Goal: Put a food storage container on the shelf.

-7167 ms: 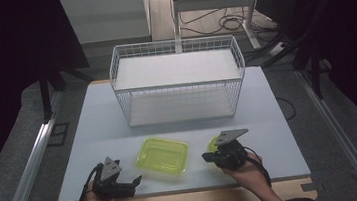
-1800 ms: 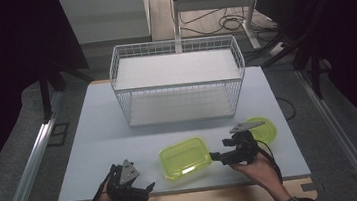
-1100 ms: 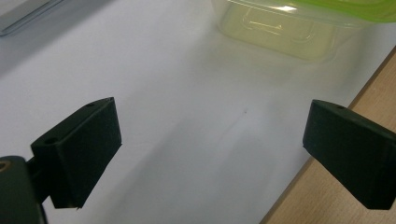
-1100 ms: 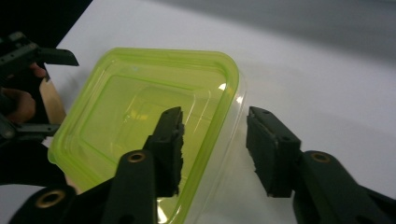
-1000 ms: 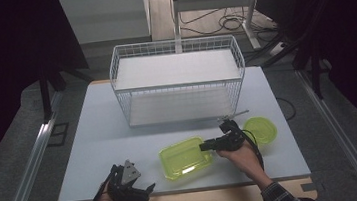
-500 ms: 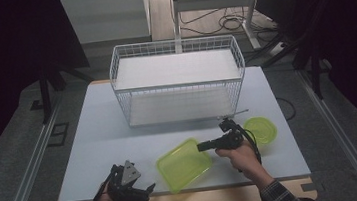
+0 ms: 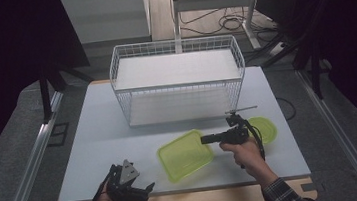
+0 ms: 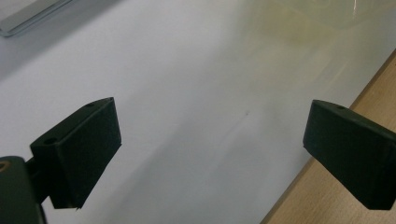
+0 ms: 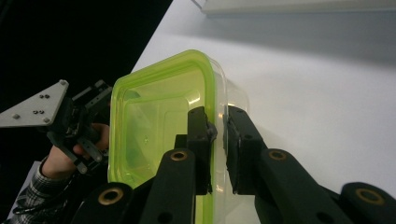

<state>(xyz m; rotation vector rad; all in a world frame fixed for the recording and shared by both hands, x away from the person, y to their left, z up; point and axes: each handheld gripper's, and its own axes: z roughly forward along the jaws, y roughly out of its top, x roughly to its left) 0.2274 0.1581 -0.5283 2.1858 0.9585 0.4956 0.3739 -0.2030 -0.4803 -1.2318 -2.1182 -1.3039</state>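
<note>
Right gripper view: box [image 9: 159, 135] pinched by its rim, near the table's [image 7: 98, 124] front edge.
Right gripper [image 9: 216, 126] is clamped on the box's wall; left gripper [image 8: 210, 140] stands apart, empty. Thin, light, slick plastic likely flexes, so the stiffer rim suits gripping.

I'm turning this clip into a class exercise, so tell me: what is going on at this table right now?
A person works with a gripper in each hand. The right gripper has just closed its fingers on the rim of a yellow-green plastic container and holds it tilted, one edge raised off the white table. A round yellow-green lid lies just to the right of that hand. The left gripper rests open near the table's front edge, holding nothing. A white wire basket stands at the back.
</note>
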